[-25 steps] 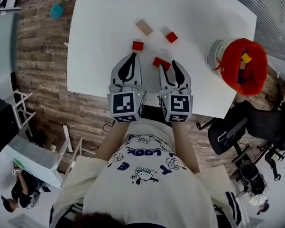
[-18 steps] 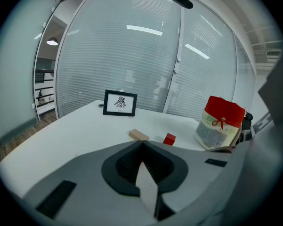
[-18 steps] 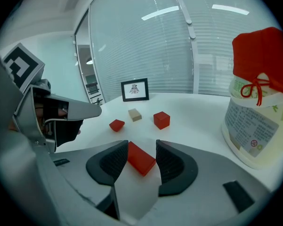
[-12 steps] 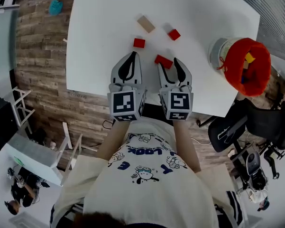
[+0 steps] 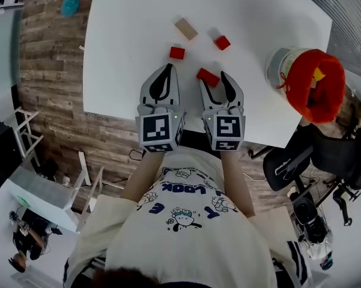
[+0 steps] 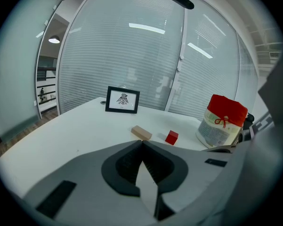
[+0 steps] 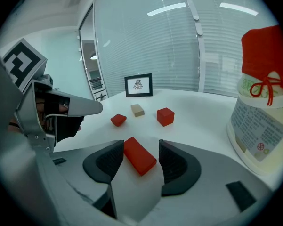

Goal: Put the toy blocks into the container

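A long red block (image 5: 208, 77) (image 7: 140, 156) lies on the white table (image 5: 126, 41) between the jaws of my right gripper (image 5: 213, 80) (image 7: 141, 161). Those jaws have just been opening and stand open, with the pads off the block. My left gripper (image 5: 168, 71) (image 6: 142, 143) rests beside it, shut on nothing. Farther out lie a small red block (image 5: 177, 53) (image 7: 118, 120), a tan block (image 5: 185, 29) (image 6: 141, 133) (image 7: 138, 109) and a red cube (image 5: 222, 42) (image 6: 171, 137) (image 7: 165, 116). The container (image 5: 315, 84) (image 6: 223, 120) (image 7: 261, 126), white with a red cloth top, stands at the table's right edge with coloured blocks inside.
A framed picture (image 6: 123, 100) (image 7: 138, 85) stands at the table's far edge. A black office chair (image 5: 315, 158) sits off the right side of the table. Wooden floor (image 5: 54, 71) shows to the left.
My right gripper's jaws have spread wider around the long red block, which stays on the table. Both hands have kept their places.
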A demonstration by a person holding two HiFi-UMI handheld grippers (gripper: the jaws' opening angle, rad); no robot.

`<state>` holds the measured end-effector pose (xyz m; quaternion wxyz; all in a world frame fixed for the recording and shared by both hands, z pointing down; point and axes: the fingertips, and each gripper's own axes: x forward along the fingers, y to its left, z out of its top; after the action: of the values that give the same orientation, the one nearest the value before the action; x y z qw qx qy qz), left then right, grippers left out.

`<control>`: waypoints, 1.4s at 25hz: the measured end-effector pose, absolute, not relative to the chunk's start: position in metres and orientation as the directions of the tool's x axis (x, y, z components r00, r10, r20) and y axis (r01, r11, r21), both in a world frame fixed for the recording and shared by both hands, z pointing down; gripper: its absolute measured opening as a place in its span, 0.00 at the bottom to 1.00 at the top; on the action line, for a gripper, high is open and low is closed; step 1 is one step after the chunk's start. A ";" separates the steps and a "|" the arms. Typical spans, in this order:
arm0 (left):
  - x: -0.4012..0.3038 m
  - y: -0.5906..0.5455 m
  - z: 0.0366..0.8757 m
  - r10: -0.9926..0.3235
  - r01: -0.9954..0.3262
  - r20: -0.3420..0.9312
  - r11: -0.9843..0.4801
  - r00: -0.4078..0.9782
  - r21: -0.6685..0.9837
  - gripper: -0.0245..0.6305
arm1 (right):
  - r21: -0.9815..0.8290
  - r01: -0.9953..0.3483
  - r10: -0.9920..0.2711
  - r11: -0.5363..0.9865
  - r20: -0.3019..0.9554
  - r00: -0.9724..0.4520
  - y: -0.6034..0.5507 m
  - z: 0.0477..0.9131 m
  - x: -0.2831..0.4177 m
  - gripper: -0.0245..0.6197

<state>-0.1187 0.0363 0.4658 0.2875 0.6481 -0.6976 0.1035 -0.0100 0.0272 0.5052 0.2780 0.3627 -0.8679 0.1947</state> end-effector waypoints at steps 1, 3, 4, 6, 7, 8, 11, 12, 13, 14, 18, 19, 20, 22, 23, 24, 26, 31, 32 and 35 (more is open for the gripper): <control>-0.119 0.036 0.466 -0.845 -0.964 0.535 0.139 0.005 0.228 0.08 | -0.139 -0.733 -0.517 0.665 0.623 -0.587 0.028 0.505 -0.011 0.38; -0.118 0.036 0.466 -0.844 -0.963 0.537 0.141 0.004 0.229 0.08 | -0.144 -0.725 -0.508 0.673 0.622 -0.595 0.029 0.505 -0.012 0.40; -0.118 0.036 0.467 -0.843 -0.963 0.538 0.141 0.004 0.229 0.08 | -0.145 -0.722 -0.504 0.677 0.624 -0.597 0.030 0.506 -0.013 0.40; -0.118 0.037 0.467 -0.842 -0.963 0.540 0.141 0.006 0.229 0.08 | -0.144 -0.717 -0.494 0.681 0.632 -0.597 0.030 0.508 -0.014 0.40; -0.118 0.037 0.467 -0.841 -0.963 0.540 0.140 0.006 0.229 0.08 | -0.143 -0.716 -0.491 0.683 0.635 -0.596 0.031 0.509 -0.014 0.40; -0.118 0.037 0.467 -0.841 -0.963 0.540 0.140 0.006 0.230 0.08 | -0.142 -0.715 -0.490 0.685 0.637 -0.596 0.031 0.510 -0.014 0.40; -0.119 0.039 0.468 -0.838 -0.962 0.545 0.143 0.006 0.231 0.08 | -0.136 -0.712 -0.489 0.688 0.639 -0.594 0.031 0.510 -0.015 0.40; -0.119 0.040 0.468 -0.837 -0.962 0.548 0.144 0.007 0.232 0.08 | -0.135 -0.712 -0.489 0.689 0.639 -0.594 0.031 0.510 -0.016 0.40; -0.119 0.040 0.469 -0.836 -0.961 0.549 0.145 0.007 0.233 0.08 | -0.132 -0.712 -0.490 0.690 0.639 -0.593 0.031 0.509 -0.016 0.40; -0.119 0.040 0.469 -0.836 -0.961 0.549 0.147 0.006 0.235 0.08 | -0.130 -0.711 -0.490 0.691 0.639 -0.593 0.031 0.509 -0.016 0.40; -0.118 0.041 0.471 -0.834 -0.961 0.552 0.148 0.006 0.235 0.08 | -0.126 -0.703 -0.488 0.700 0.634 -0.600 0.031 0.510 -0.018 0.40; -0.118 0.041 0.471 -0.834 -0.961 0.552 0.148 0.007 0.235 0.08 | -0.126 -0.701 -0.486 0.702 0.634 -0.601 0.032 0.510 -0.018 0.40; -0.118 0.041 0.471 -0.834 -0.961 0.552 0.148 0.007 0.235 0.08 | -0.125 -0.699 -0.484 0.704 0.635 -0.602 0.032 0.510 -0.018 0.40; -0.119 0.041 0.471 -0.834 -0.960 0.552 0.150 0.005 0.236 0.08 | -0.125 -0.695 -0.482 0.708 0.635 -0.604 0.032 0.509 -0.019 0.40; -0.119 0.041 0.470 -0.834 -0.960 0.552 0.152 0.004 0.236 0.08 | -0.126 -0.694 -0.481 0.709 0.633 -0.606 0.032 0.509 -0.019 0.40; -0.120 0.041 0.470 -0.834 -0.960 0.551 0.153 0.002 0.236 0.08 | -0.126 -0.694 -0.482 0.709 0.631 -0.608 0.032 0.508 -0.019 0.41; -0.121 0.040 0.469 -0.837 -0.959 0.547 0.155 -0.002 0.235 0.08 | -0.119 -0.693 -0.484 0.711 0.633 -0.604 0.031 0.508 -0.018 0.42; -0.122 0.042 0.471 -0.832 -0.959 0.555 0.161 -0.004 0.234 0.08 | -0.103 -0.676 -0.462 0.729 0.654 -0.598 0.034 0.514 -0.019 0.44; -0.122 0.042 0.471 -0.832 -0.959 0.555 0.161 -0.004 0.235 0.08 | -0.100 -0.675 -0.461 0.731 0.657 -0.597 0.034 0.515 -0.019 0.44; -0.122 0.042 0.472 -0.833 -0.958 0.553 0.163 -0.006 0.237 0.08 | -0.086 -0.671 -0.458 0.737 0.666 -0.589 0.035 0.517 -0.020 0.44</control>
<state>-0.1220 0.0415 0.4718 0.2996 0.6383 -0.7014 0.1039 -0.0196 0.0349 0.5169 0.3190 0.3223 -0.8756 0.1667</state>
